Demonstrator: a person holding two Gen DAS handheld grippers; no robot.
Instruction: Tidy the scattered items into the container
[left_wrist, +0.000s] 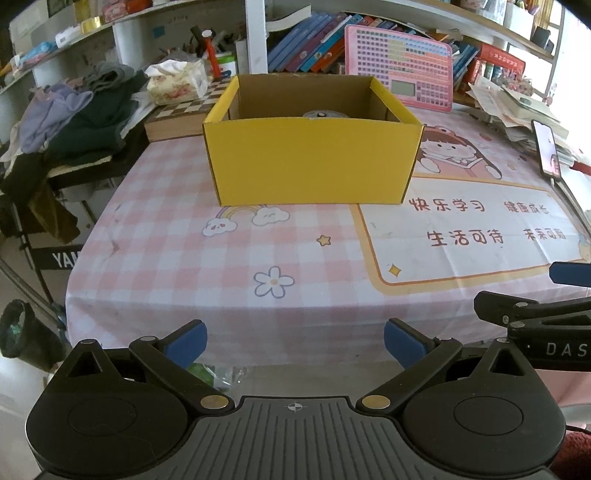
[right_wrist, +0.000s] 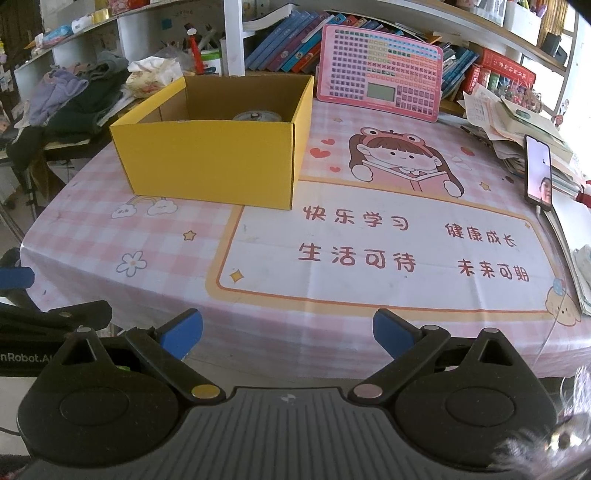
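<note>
A yellow cardboard box (left_wrist: 310, 162) stands open on the pink checked tablecloth (left_wrist: 177, 258), and it shows in the right wrist view as the yellow box (right_wrist: 210, 162) at the left. Over its near wall the top of a grey round item (left_wrist: 321, 114) peeks out from inside the box, seen again as the grey item (right_wrist: 256, 116). My left gripper (left_wrist: 295, 341) is open near the table's front edge, holding nothing. My right gripper (right_wrist: 287, 332) is open too, also empty, beside the left one.
A pink keyboard toy (right_wrist: 380, 83) leans against books at the back. A phone (right_wrist: 538, 173) stands propped at the right by a stack of papers (right_wrist: 517, 122). Clothes (left_wrist: 85, 110) and a chessboard (left_wrist: 184, 107) lie at the left. A bin (left_wrist: 22, 332) stands on the floor.
</note>
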